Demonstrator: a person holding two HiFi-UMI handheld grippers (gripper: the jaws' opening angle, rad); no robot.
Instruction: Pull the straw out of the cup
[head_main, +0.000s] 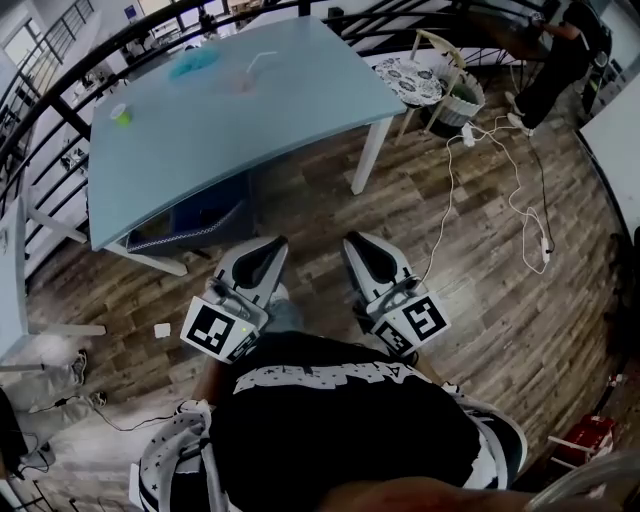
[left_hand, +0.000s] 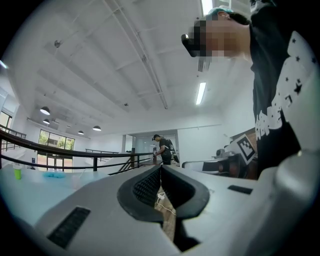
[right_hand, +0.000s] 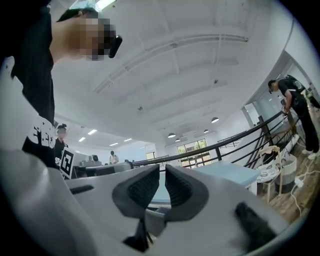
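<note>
short of table: left gripper closed, right gripper a sliver apart, both empty; could tip cup yanking straw sideways.

Items counted from the head view. Tools: two, a left tool and a right tool. Marker cubes: two, a left cube and a right cube, one per tool. Bench: one, pale blue. Items on the bench: four, namely one clear cup, one straw, one small green cup and one blurred blue object. Chair beside the bench: one. Standing person: one.
</note>
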